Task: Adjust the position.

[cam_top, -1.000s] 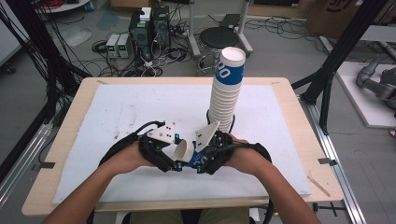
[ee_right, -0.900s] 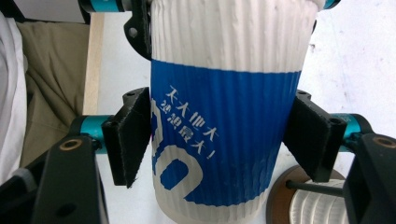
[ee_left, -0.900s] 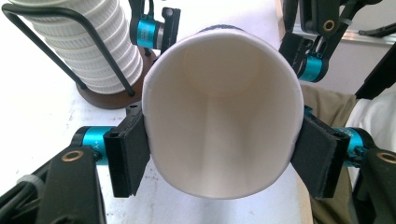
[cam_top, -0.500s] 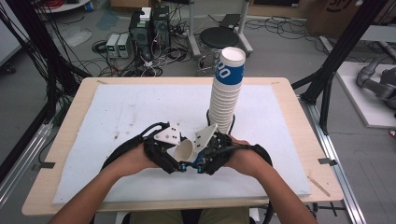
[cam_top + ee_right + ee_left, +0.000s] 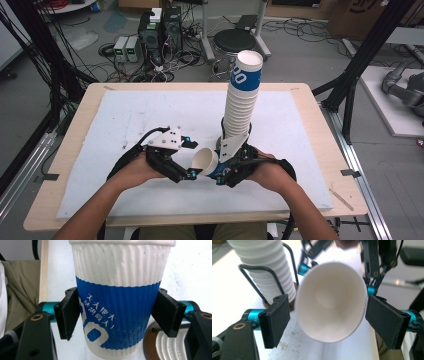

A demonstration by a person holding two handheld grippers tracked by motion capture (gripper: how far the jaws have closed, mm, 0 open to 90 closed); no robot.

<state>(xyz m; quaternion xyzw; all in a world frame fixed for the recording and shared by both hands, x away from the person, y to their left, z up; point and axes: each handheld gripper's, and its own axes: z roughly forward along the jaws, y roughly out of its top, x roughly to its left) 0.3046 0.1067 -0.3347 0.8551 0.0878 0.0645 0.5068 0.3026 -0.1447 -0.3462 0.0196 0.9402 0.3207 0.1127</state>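
Observation:
A white ribbed paper cup (image 5: 207,161) with a blue band lies on its side above the mat, its mouth toward the left. My right gripper (image 5: 223,172) is shut on its blue band (image 5: 117,302), one pad on each side. My left gripper (image 5: 191,159) is open, and its pads (image 5: 275,320) stand on either side of the cup's open rim (image 5: 330,300); I cannot tell whether they touch it. Just behind the hands, a tall stack of the same cups (image 5: 242,95) rises from a wire holder (image 5: 249,275) on a round wooden base (image 5: 150,345).
A white mat (image 5: 125,120) covers most of the wooden table (image 5: 75,130). Black frame posts (image 5: 360,65) stand to the right and left of the table. Cables, boxes and a stool (image 5: 235,40) sit on the floor beyond the far edge.
The cup has drifted a little to the right in my right gripper. The left gripper stays at the cup's mouth with its jaws apart.

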